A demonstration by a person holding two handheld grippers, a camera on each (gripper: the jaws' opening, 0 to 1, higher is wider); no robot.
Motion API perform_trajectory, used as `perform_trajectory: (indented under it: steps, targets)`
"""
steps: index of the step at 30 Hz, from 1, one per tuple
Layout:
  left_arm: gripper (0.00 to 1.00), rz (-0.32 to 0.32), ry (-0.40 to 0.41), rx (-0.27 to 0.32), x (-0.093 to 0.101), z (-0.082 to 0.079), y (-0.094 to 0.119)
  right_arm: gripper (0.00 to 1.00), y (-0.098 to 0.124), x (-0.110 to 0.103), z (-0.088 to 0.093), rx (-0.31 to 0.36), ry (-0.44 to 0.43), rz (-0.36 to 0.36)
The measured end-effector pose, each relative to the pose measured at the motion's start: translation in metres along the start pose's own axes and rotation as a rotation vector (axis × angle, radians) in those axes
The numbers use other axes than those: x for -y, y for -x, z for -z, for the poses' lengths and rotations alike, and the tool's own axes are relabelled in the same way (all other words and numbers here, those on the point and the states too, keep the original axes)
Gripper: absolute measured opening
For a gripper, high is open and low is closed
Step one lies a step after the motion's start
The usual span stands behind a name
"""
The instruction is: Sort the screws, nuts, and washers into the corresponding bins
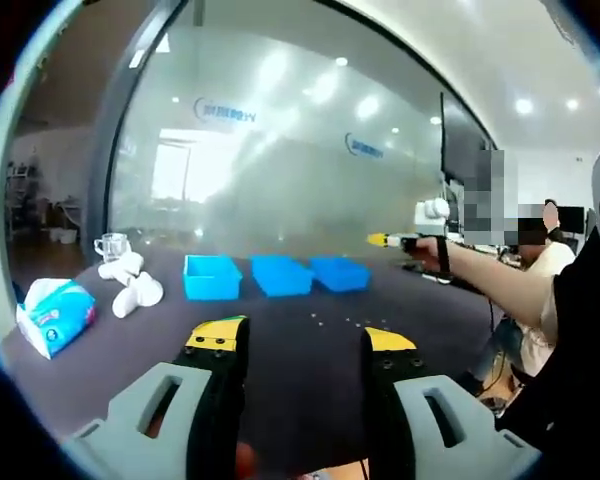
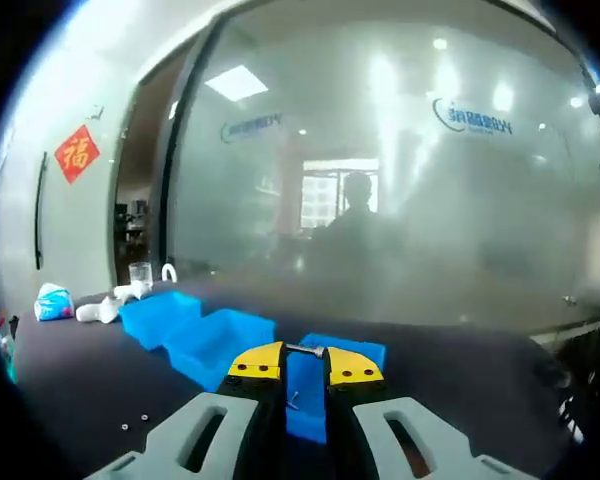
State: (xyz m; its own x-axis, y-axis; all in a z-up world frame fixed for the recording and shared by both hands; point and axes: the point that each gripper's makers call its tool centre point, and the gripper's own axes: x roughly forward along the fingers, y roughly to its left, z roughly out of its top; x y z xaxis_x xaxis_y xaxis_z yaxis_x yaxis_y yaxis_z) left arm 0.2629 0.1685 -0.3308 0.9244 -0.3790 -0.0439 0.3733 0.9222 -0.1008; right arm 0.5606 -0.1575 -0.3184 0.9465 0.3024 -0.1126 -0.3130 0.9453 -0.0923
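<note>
Right hand-held gripper (image 2: 303,363) pinches a screw (image 2: 305,350) over a blue bin (image 2: 365,352)
Left hand-held gripper (image 1: 298,335) gapes wide above the bench (image 1: 300,300); loose bits (image 1: 350,320) there are too tiny to identify.

Bright ceiling lights, glare on glass wall (image 1: 310,170); fisheye edges.

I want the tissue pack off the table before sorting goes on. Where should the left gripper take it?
Probably across the raised upper end of the tissue pack, coming from the left gripper's side. The pack leans tilted near the table edge, looks soft, and should squash between the open jaws.
</note>
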Motion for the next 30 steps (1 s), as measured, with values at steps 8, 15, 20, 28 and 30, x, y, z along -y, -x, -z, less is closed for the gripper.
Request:
perform_trajectory:
  steps: [8,15,20,28,30]
  targets:
    - [0.43,-0.026,0.017,-0.014,-0.008,0.009,0.005,0.11,-0.033,0.005,0.008,-0.048,0.029,0.031]
    - [0.43,-0.037,0.016,-0.008,-0.011,0.007,0.008,0.11,-0.052,0.011,0.013,-0.084,0.031,0.054]
    - [0.43,-0.041,0.018,-0.009,-0.010,0.008,0.008,0.12,-0.056,0.003,0.016,-0.109,0.048,0.033]
    - [0.43,-0.052,0.024,-0.011,-0.012,0.009,0.008,0.26,-0.043,-0.003,0.010,-0.089,0.057,0.027]
    - [0.43,-0.053,0.025,-0.009,-0.012,0.009,0.008,0.26,-0.037,-0.005,0.007,-0.079,0.041,0.014]
